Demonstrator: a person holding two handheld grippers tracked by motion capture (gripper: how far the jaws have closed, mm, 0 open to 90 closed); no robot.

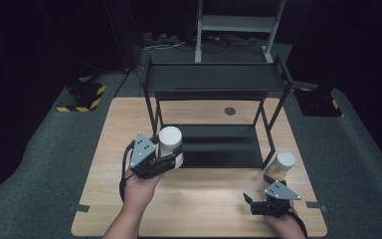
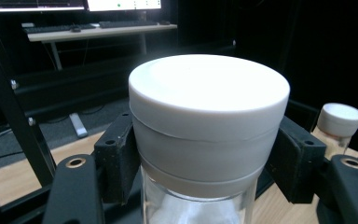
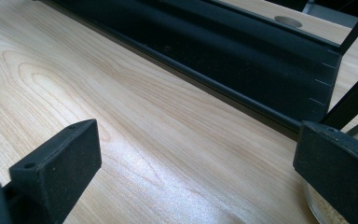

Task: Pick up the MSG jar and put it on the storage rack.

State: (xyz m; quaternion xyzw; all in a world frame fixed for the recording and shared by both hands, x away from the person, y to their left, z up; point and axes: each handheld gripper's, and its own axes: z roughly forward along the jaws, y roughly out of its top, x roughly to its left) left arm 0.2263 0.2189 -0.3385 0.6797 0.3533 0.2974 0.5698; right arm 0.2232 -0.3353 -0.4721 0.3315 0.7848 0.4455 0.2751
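My left gripper (image 1: 171, 158) is shut on a glass jar with a wide white lid (image 1: 170, 144), held above the table just left of the black shelf rack (image 1: 214, 84). Seen from the left gripper view, both black pads clamp the white-lidded jar (image 2: 209, 126) just under its lid, and my left gripper (image 2: 205, 163) holds it upright. A second white-lidded jar (image 1: 280, 166) with pale contents stands by the rack's right front leg; it also appears far right as the second jar (image 2: 338, 123). My right gripper (image 1: 248, 200) rests near the table's front right, and in its own view my right gripper (image 3: 196, 172) stands open over bare wood.
The rack's low black shelf (image 1: 219, 144) and upper shelf span the table's middle and back. A round grommet hole (image 1: 230, 111) sits behind the rack. The rack's base edge (image 3: 205, 51) runs across ahead of the right gripper. Dark floor surrounds the table (image 1: 204, 199).
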